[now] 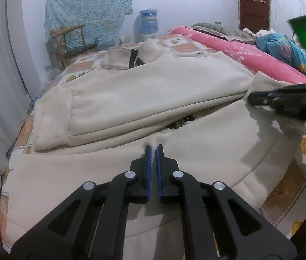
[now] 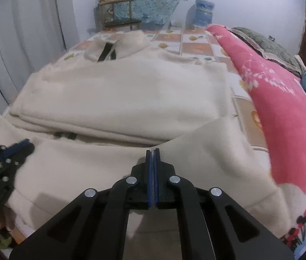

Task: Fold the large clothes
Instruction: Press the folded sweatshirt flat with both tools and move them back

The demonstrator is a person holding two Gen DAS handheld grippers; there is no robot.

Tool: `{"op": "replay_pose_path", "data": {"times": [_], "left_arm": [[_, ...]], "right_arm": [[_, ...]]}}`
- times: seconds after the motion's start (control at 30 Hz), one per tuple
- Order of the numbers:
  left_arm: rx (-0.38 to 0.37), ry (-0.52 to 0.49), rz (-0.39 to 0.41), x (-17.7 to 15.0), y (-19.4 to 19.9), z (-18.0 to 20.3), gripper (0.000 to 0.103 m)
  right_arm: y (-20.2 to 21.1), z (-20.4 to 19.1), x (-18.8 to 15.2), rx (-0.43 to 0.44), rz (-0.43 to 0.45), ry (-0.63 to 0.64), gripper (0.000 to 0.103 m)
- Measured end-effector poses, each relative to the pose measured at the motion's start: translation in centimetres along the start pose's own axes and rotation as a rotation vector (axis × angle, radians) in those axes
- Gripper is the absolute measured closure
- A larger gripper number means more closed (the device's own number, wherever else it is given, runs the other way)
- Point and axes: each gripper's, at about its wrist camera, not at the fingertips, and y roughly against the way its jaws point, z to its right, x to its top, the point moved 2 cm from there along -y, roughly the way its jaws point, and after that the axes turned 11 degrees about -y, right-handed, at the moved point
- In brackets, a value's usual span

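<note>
We've got the cream fleece jacket (image 1: 144,86) spread on the bed (image 2: 198,43), sleeves already folded in. Left gripper (image 1: 154,148) and right gripper (image 2: 153,151) each pinch the hem at the bed's near edge, jaws nearly closed on fabric, probably so we can lift it evenly toward the collar. Pink blanket (image 2: 282,112) runs along the right edge, water jug (image 1: 148,22) by the wall.
</note>
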Motion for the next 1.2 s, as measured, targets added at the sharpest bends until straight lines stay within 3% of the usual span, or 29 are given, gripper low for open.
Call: {"op": "replay_pose_path", "data": {"times": [0.1, 0.2, 0.33, 0.4, 0.47, 0.53, 0.57, 0.67, 0.7, 0.77, 0.83, 0.9, 0.93, 1.13, 1.2], "left_arm": [[-0.012, 0.018, 0.004, -0.2, -0.3, -0.4, 0.097], [-0.012, 0.018, 0.008, -0.2, -0.5, -0.3, 0.097], [-0.012, 0.017, 0.01, -0.1, -0.7, -0.4, 0.095], [-0.019, 0.024, 0.015, -0.2, -0.5, -0.4, 0.095], [-0.026, 0.028, 0.021, -0.3, -0.5, -0.5, 0.095], [-0.034, 0.04, 0.018, -0.2, -0.4, -0.5, 0.095], [-0.041, 0.048, 0.016, -0.2, -0.4, -0.6, 0.095], [-0.081, 0.095, 0.013, -0.1, -0.4, -1.3, 0.094], [-0.099, 0.116, 0.015, -0.1, -0.4, -1.6, 0.094], [-0.152, 0.184, 0.022, -0.4, -0.3, -2.5, 0.093], [-0.172, 0.239, 0.029, -0.7, -0.1, -3.5, 0.087], [-0.142, 0.27, 0.024, -1.2, 0.5, -4.7, 0.085], [-0.101, 0.283, 0.016, -1.6, 1.0, -5.7, 0.085], [0.049, 0.371, -0.062, -6.1, 4.0, -11.7, 0.085], [0.049, 0.422, -0.071, -7.6, 4.4, -13.3, 0.086]], "right_arm": [[2.4, 1.7, 0.7, 0.026, 0.045, -0.047, 0.101], [3.5, 3.0, 0.7, 0.008, 0.03, -0.046, 0.101], [0.3, 5.2, 0.8, -0.115, -0.048, -0.055, 0.101], [-1.1, 6.5, 1.2, -0.12, -0.051, -0.105, 0.103], [-0.7, 6.9, 1.8, -0.124, -0.019, -0.163, 0.103], [1.2, 7.0, 2.2, -0.24, 0.057, -0.186, 0.103], [1.9, 7.0, 2.2, -0.229, 0.07, -0.192, 0.1], [4.7, 5.6, 1.4, -0.042, 0.073, -0.204, 0.093], [5.2, 4.1, 0.7, 0.016, 0.06, -0.167, 0.083], [5.3, 1.0, -1.1, 0.111, 0.035, -0.088, 0.072], [4.6, -1.4, -2.6, 0.167, -0.004, -0.034, 0.072], [2.7, -3.4, -4.3, 0.155, -0.062, 0.024, 0.072], [1.5, -3.8, -5.0, 0.104, -0.079, 0.05, 0.071], [3.0, -2.4, -4.3, 0.127, -0.042, -0.019, 0.068], [3.3, -1.3, -4.1, 0.087, -0.016, -0.027, 0.063]]}}
